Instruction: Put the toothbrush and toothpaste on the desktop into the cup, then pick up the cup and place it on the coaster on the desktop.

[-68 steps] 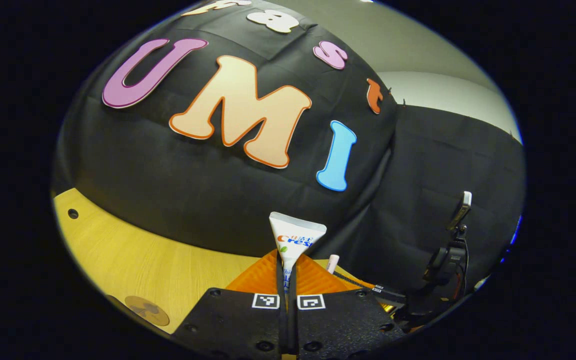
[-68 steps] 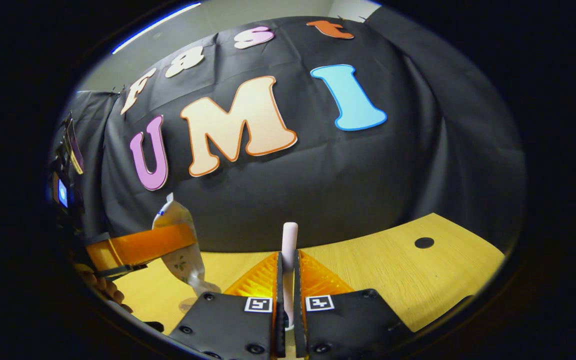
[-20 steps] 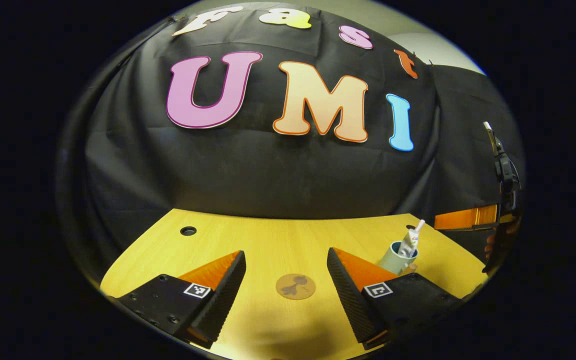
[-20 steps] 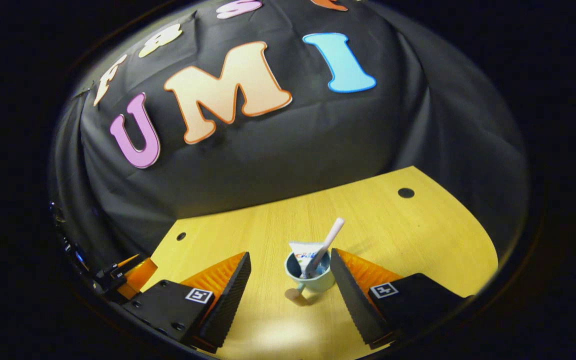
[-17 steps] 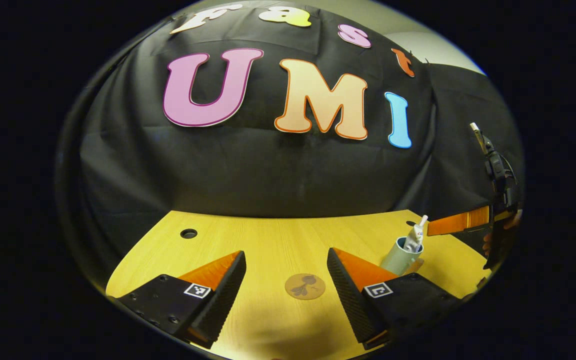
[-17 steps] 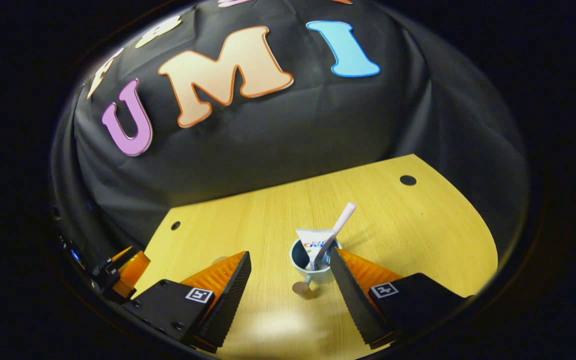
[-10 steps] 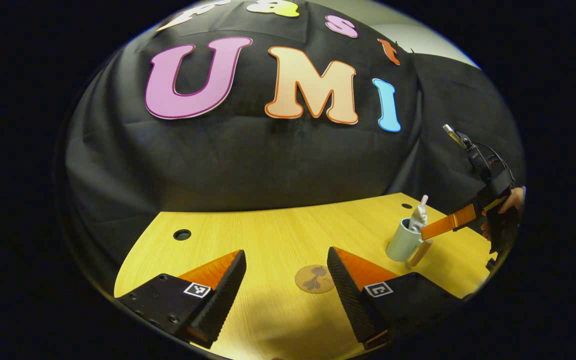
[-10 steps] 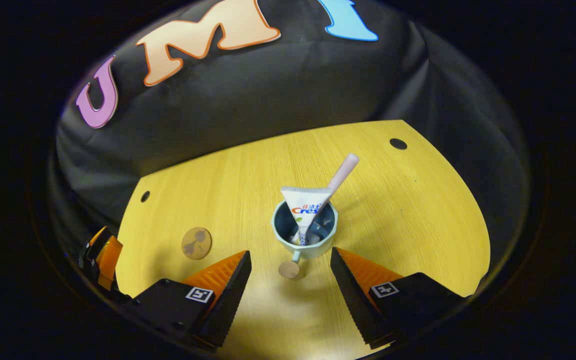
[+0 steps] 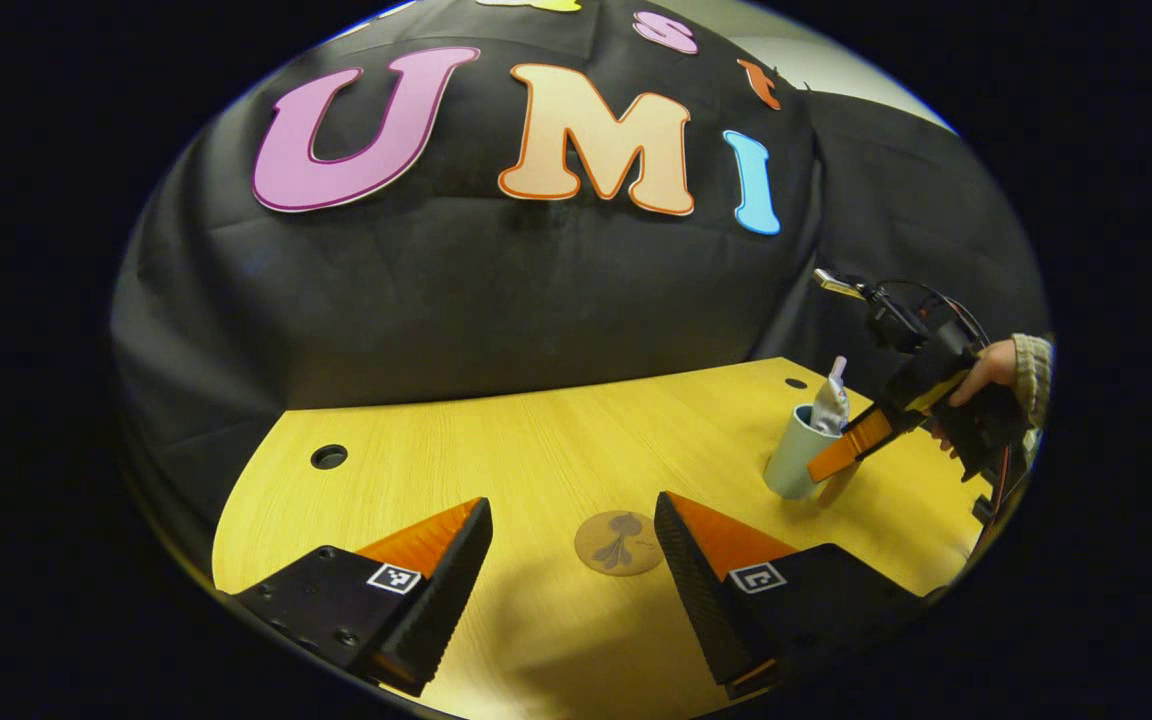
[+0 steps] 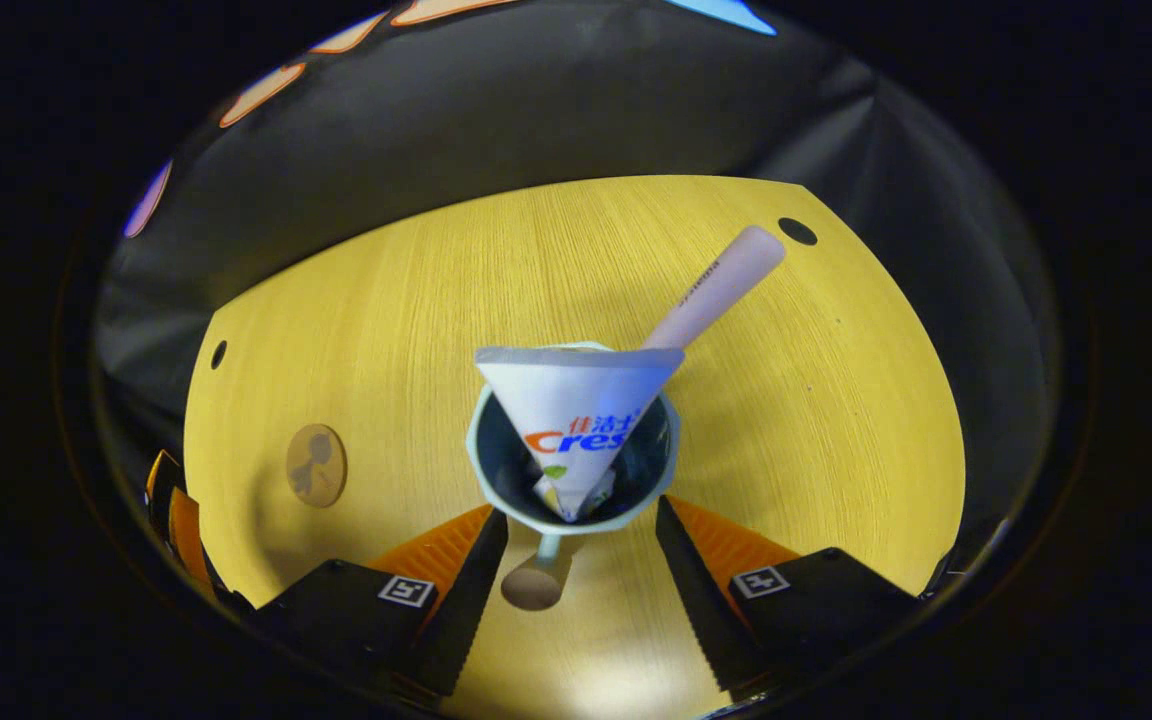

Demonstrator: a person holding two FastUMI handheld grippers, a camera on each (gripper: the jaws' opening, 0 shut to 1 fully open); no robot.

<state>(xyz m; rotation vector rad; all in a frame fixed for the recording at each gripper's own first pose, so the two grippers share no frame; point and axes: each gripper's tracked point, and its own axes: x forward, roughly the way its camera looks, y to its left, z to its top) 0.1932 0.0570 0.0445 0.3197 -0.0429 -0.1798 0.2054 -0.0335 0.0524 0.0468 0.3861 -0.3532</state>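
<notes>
A pale green cup (image 10: 496, 490) stands upright on the wooden desktop (image 10: 386, 300). It holds a white toothpaste tube (image 10: 576, 405) and a pink toothbrush (image 10: 716, 285) that leans to the far right. My right gripper (image 10: 576, 525) hovers just above the cup, open, with the cup's wood-tipped handle (image 10: 534, 585) between its fingers, untouched. In the left gripper view the cup (image 9: 792, 455) is at the right with the right gripper (image 9: 836, 460) over it. My left gripper (image 9: 571, 507) is open, low over the desktop, and the round brown coaster (image 9: 619, 543) lies just ahead between its fingers.
A hand in a beige sleeve (image 9: 986, 370) holds the right gripper. The coaster (image 10: 316, 465) lies left of the cup, with the left gripper (image 10: 171, 510) beyond it at the edge. Cable holes (image 9: 328, 457) (image 10: 797, 231) mark the desktop's far corners. Black cloth walls the back.
Both grippers let go of the toothpaste and toothbrush, which now stand in the cup. The right gripper has tilted down and closed in over the cup. The left gripper stays open near the coaster.
</notes>
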